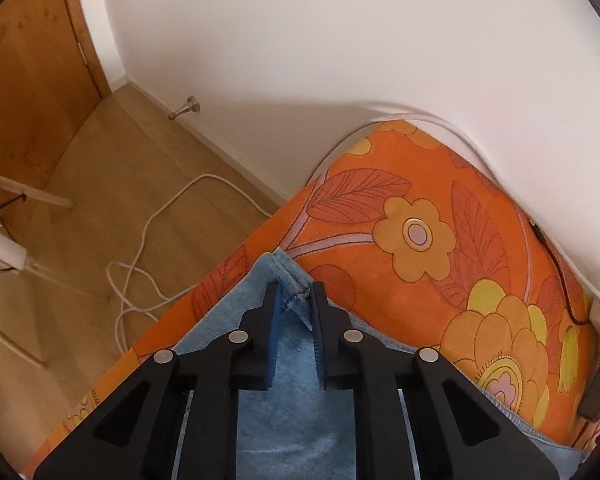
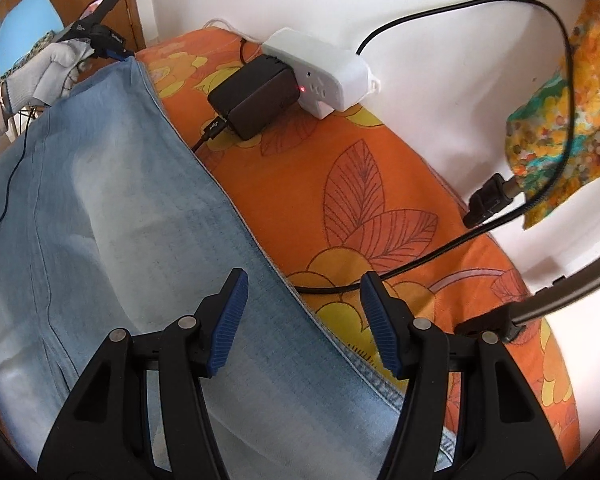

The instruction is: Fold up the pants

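Light blue denim pants [image 2: 120,200] lie flat on an orange flowered bed cover [image 2: 340,160]. In the left wrist view my left gripper [image 1: 295,290] is shut on a bunched hem corner of the pants [image 1: 292,360] near the bed's edge. The right wrist view shows that same left gripper [image 2: 116,50] far off at the top left, in a white-gloved hand [image 2: 52,68], pinching the corner. My right gripper [image 2: 304,284] stands open over the pants' long right edge, one finger above the denim and the other above the bed cover, with nothing gripped.
A white power strip [image 2: 324,68] with a black adapter [image 2: 252,100] sits against the wall beyond the pants. A black cable [image 2: 420,264] crosses the bed cover just past my right fingers. A patterned cloth [image 2: 560,120] hangs at right. A white cord [image 1: 148,240] lies on the wooden floor.
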